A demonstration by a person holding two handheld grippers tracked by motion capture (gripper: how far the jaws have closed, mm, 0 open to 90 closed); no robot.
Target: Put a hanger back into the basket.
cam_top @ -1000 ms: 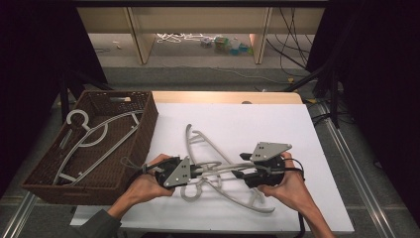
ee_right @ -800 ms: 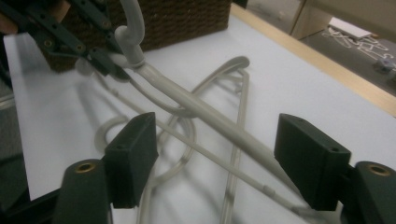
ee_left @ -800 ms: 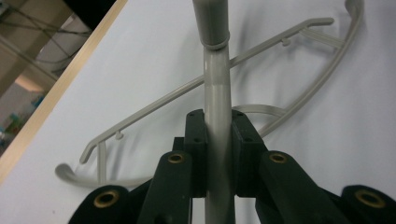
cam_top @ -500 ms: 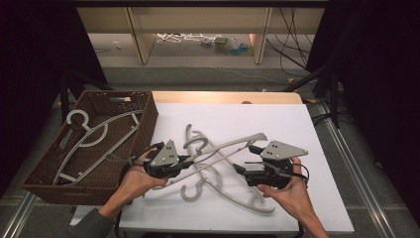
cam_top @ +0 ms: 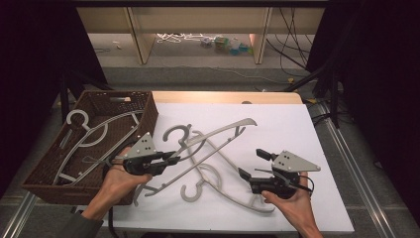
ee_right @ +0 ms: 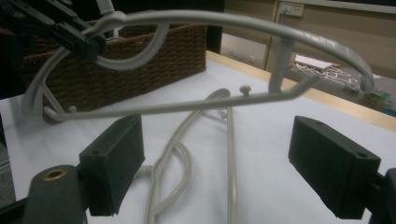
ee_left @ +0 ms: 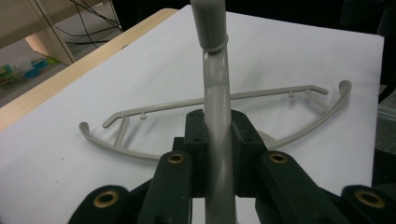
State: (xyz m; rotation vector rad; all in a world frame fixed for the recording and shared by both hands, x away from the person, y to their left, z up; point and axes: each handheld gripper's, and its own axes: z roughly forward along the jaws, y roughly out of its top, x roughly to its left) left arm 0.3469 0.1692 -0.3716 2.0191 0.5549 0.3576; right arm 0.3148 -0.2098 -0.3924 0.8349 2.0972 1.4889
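Observation:
My left gripper (cam_top: 172,159) is shut on the neck of a grey plastic hanger (cam_top: 218,133) and holds it tilted above the white table sheet, just right of the basket. In the left gripper view the jaws (ee_left: 217,128) clamp the hanger's bar (ee_left: 215,84). A second grey hanger (cam_top: 225,186) lies flat on the sheet beneath it, also seen as the flat hanger (ee_left: 140,116). My right gripper (cam_top: 251,164) stands open at the front right, over that flat hanger. In the right gripper view its pads (ee_right: 113,163) are wide apart and the lifted hanger (ee_right: 243,21) arches above them.
A brown wicker basket (cam_top: 35,176) at the table's left holds two more grey hangers (cam_top: 94,135). Its wall shows as the basket (ee_right: 154,46) in the right gripper view. The table's wooden back edge (cam_top: 223,96) lies beyond the sheet. Shelving and cables stand behind.
The right gripper has let go of the hanger, opened and drawn back to the right. The left gripper has carried the hanger up and leftward toward the basket.

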